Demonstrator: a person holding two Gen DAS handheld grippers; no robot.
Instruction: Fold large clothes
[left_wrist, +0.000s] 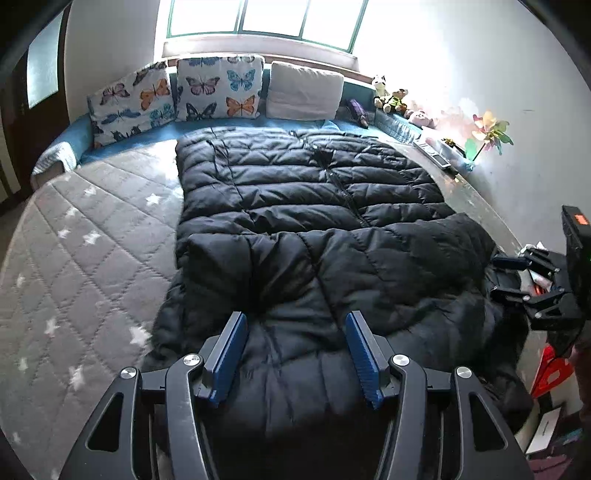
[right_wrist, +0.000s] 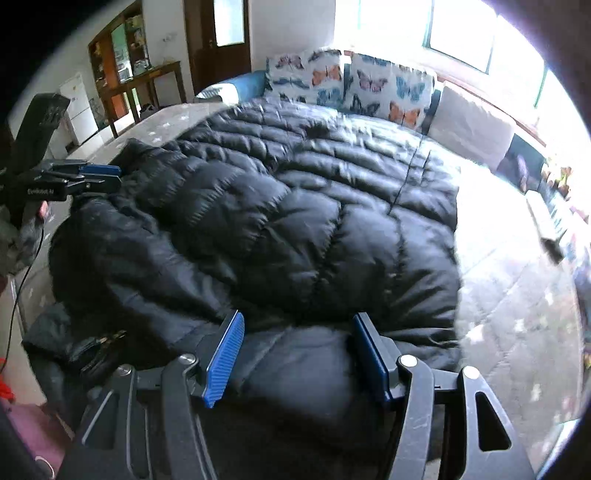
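Grippers, left (left_wrist: 295, 354) and right (right_wrist: 299, 360), tilt downward over coat (left_wrist: 314, 206); jaws apart.

The black coat (left_wrist: 314, 206) is quilted, puffy cloth with a slight sheen, and it lies on a bed (left_wrist: 92, 236) covered in matt grey stitched fabric with white stars. Each tool has ribbed blue rubbery pads (left_wrist: 227, 356) on matt black plastic arms with shiny metal rivets (left_wrist: 193, 359). The butterfly cushions (left_wrist: 218, 88) are soft printed cloth.

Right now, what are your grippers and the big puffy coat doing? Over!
Left gripper open, right gripper open, both over the coat. Black puffer coat on bed, near end folded over. Nothing blocking.
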